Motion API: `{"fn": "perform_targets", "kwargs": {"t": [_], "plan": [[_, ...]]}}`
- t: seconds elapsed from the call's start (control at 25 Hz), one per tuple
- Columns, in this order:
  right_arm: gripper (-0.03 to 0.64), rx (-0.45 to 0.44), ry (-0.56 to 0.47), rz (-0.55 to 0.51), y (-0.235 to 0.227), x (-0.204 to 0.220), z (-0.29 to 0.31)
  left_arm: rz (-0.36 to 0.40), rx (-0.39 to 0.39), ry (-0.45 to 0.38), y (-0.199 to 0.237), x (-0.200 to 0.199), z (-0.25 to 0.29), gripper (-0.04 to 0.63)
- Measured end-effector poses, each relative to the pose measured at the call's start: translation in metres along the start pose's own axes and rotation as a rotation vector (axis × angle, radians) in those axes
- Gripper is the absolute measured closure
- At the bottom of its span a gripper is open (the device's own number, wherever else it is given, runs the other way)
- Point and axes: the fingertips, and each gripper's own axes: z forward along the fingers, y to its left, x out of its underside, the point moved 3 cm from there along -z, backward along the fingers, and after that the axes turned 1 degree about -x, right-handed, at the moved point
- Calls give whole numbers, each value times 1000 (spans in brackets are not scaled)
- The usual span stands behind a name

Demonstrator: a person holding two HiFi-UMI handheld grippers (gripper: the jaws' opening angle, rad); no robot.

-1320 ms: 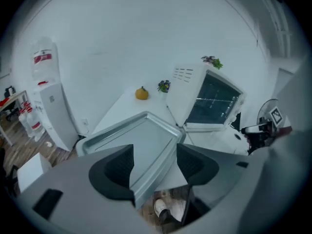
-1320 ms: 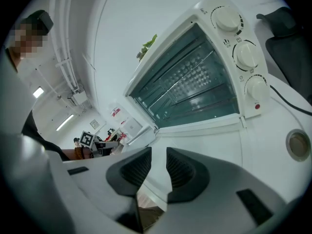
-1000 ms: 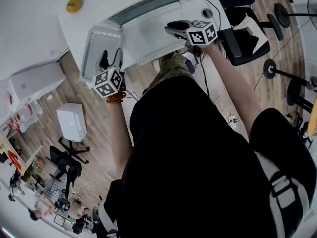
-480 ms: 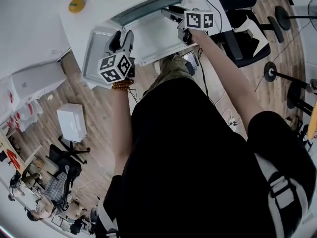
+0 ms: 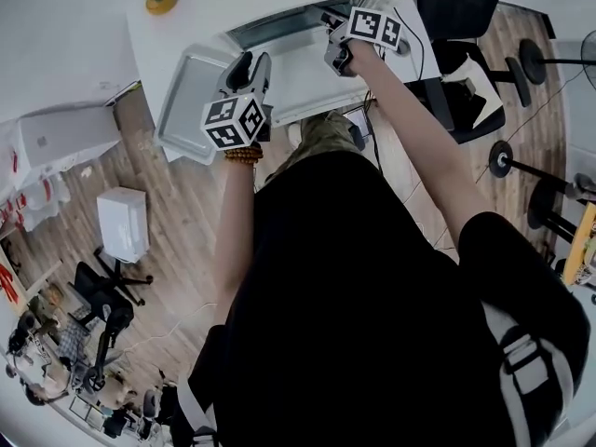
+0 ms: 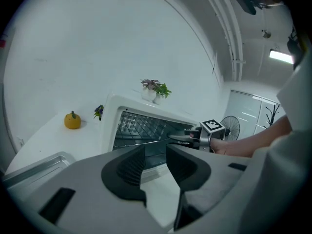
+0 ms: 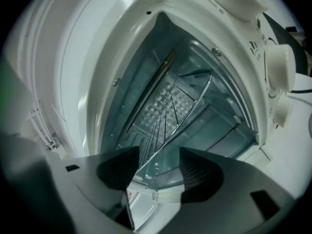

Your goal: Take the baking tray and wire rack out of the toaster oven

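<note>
White table (image 6: 53, 140) carries everything; white toaster oven (image 6: 109, 126) sits toward the back, door open; baking tray (image 6: 36, 167) lies flat on the tabletop left of the oven, near the front edge; small orange fruit (image 6: 72, 120) further back, well apart from the tray; purple flower sprig (image 6: 99, 112) just beside the oven's left wall.

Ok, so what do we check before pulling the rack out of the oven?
1. Oven open: ok.
2. Tray already out on the table: ok.
3. Rack in the oven, ready to pull: ok.
4. Right tool open: ok. Its jaws have just been opening, and the rack's front wire shows between them.
5. Right tool far enough in to pinch the wire: cannot tell.
6. Left tool free: ok. Its jaws have just been closing, with nothing between them.
</note>
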Motion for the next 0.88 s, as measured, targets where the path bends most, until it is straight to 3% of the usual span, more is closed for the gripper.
{"fn": "perform_targets", "kwargs": {"t": [0.44,0.56,0.72,0.88], "plan": [[378,85,-99,46,-10,-28,23,-31,45,-6,5,11,-5,452],[407,122,-118,31,-13,-29,22,-38,48,-4,8,10,-4,456],[525,152,-155,54,-19,-32,18,-46,48,3,8,13,-4,459],[526,150,-160,65,-21,-32,17,-52,51,17,7,18,-2,462]]}}
